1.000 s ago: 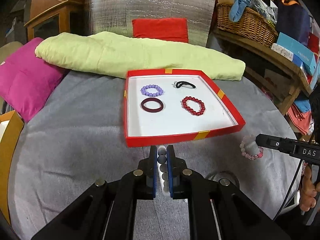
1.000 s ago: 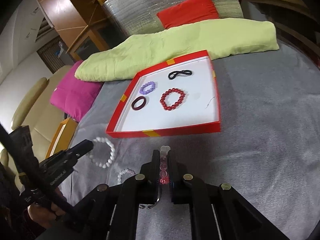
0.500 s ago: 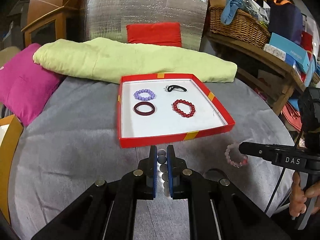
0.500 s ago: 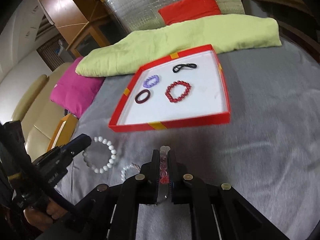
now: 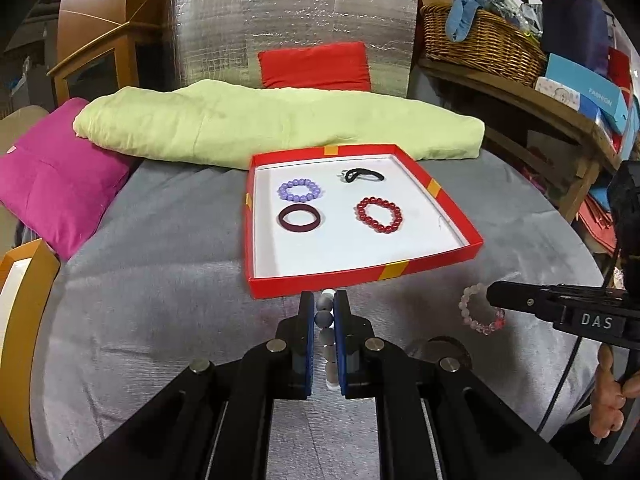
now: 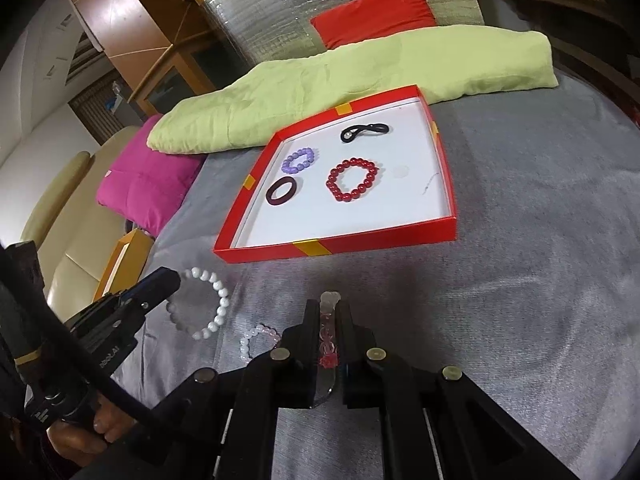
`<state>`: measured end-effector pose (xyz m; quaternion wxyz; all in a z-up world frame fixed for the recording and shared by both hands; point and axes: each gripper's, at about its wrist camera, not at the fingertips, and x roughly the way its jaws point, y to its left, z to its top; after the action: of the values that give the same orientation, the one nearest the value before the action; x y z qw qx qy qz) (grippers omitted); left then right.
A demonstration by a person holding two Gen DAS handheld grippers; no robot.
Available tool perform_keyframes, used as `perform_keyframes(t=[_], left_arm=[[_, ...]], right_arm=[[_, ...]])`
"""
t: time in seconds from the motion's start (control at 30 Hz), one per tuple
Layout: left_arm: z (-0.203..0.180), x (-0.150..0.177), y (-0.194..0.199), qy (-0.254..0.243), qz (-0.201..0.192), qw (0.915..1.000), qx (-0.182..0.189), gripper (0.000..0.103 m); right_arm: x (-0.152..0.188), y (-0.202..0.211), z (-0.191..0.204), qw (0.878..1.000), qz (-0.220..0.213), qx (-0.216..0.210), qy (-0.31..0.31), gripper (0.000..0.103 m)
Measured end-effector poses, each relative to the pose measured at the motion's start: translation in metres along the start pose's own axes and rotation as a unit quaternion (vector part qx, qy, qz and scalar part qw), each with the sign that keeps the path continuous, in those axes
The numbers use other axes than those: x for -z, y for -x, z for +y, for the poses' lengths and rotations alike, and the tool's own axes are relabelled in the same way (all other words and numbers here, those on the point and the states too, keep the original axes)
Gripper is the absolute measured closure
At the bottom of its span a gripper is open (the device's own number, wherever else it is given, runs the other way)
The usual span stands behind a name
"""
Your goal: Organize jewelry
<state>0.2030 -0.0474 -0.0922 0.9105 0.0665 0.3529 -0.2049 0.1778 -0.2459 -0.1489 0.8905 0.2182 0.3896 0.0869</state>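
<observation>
Gripping a white bead bracelet (image 5: 325, 316), the left gripper (image 5: 323, 300) has its fingers closed on the strand, which stands just short of the red tray (image 5: 360, 276) at the tray's 6 o'clock edge. The right gripper (image 6: 329, 304) likewise has its fingers clamped on a pale pink bead bracelet (image 6: 327, 336), above the grey-covered bench (image 6: 520, 280) and near the tray's front rim.

Between each gripper and the tray's floor stands only the low red rim. Inside the tray lie a lilac bead bracelet (image 5: 300, 191) at 11 o'clock, a black hair tie (image 5: 362, 175) at 1 o'clock, a dark maroon bangle (image 5: 300, 219) at 8 o'clock and a red bead bracelet (image 5: 379, 215) at 4 o'clock, all apart from one another.

A pale green folded cloth (image 5: 280, 124) lies at the tray's 12 o'clock; a magenta cushion (image 5: 56, 180) at 9 o'clock.

Only the left wrist view shows a wicker basket (image 5: 480, 44); only the right wrist view shows the white bracelet as a full ring.
</observation>
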Motion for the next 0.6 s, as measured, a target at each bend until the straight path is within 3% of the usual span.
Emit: perform_keyframes(t=[0.3, 0.6], left_arm=[[0.007, -0.004, 0.000, 0.011, -0.003, 0.9998, -0.016, 0.093], [0.007, -0.002, -0.007, 0.006, 0.010, 0.9981, -0.061, 0.093]], right_arm=[[-0.002, -0.003, 0.004, 1.000, -0.001, -0.006, 0.005, 0.095], [-0.001, -0.010, 0.008, 1.000, 0.004, -0.009, 0.009, 0.095]])
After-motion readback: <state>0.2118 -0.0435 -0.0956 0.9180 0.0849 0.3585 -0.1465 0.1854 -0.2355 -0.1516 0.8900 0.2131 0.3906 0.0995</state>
